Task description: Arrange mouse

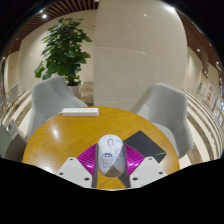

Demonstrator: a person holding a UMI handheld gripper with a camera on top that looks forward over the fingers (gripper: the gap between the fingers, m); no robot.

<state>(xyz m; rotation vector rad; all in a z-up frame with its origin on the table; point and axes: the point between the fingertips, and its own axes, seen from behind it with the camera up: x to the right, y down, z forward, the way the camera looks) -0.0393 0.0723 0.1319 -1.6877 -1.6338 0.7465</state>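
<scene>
Round wooden table [60,140] fills the foreground, two grey chairs and a potted plant [64,48] beyond. Tool [110,166] is closed onto a white mouse [110,155], both pads pressing its sides, seemingly to carry it. Dark box [148,147] sits at two o'clock, close enough to obstruct; white strip [78,111] lies at eleven, well apart
</scene>
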